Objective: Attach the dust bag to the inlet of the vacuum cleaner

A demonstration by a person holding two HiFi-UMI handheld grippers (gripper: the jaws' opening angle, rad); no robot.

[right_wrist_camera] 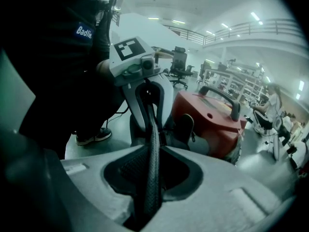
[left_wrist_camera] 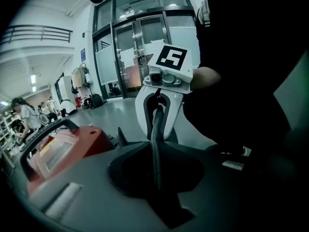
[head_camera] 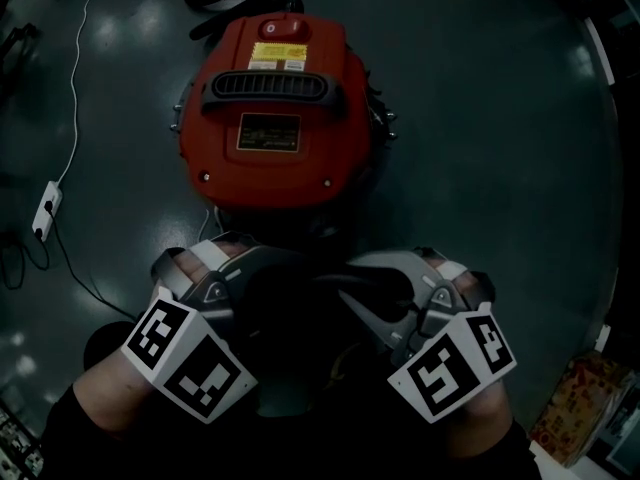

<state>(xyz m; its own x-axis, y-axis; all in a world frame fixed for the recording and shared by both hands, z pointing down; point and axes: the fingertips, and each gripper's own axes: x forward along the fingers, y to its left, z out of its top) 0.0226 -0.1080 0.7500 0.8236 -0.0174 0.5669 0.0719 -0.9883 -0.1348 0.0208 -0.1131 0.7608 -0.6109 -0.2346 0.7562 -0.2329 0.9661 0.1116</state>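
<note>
The dust bag (head_camera: 300, 298) is a dark, floppy thing held up just on the near side of the red vacuum cleaner (head_camera: 275, 118), not yet on it. The left gripper (left_wrist_camera: 155, 146) pinches one edge and the right gripper (right_wrist_camera: 153, 151) pinches the other. Each one's fingers are closed on a thin black strip of the bag that runs across to the other gripper. The inlet hole cannot be seen; it is probably low on the vacuum cleaner's near side. To do this well, I think both grippers should pull the bag's mouth flat, line it up with the hole, then push evenly so neither side slips. A hard push might slide the vacuum cleaner along the floor (head_camera: 480, 168).
</note>
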